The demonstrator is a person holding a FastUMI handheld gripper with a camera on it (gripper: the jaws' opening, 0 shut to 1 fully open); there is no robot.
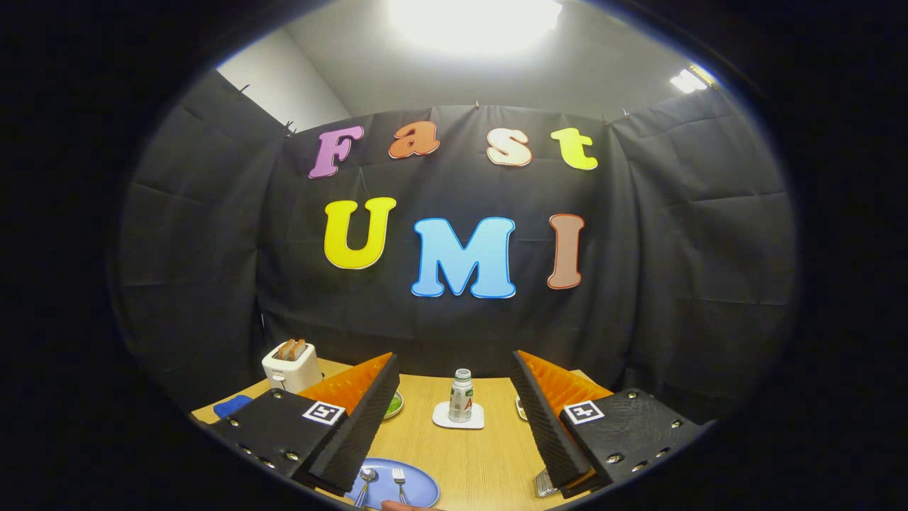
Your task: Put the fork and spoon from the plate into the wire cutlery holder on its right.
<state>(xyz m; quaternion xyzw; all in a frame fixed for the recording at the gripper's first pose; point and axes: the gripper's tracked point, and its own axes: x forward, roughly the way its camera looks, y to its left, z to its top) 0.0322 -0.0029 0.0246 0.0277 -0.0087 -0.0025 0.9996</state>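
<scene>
A blue plate (415,486) lies on the wooden table low between my fingers, nearer the left one. On it lie a spoon (366,480) and a fork (400,484), side by side, handles toward me. A bit of the wire cutlery holder (544,484) peeks out beside my right finger. My gripper (455,408) is open, held above the table, with nothing between its fingers. A fingertip of a person's hand (401,505) shows at the plate's near rim.
A small bottle (461,395) stands on a white coaster (458,416) ahead between the fingers. A white toaster (291,365) with toast sits at the far left, a blue thing (231,406) near it. A green dish (394,404) shows behind the left finger.
</scene>
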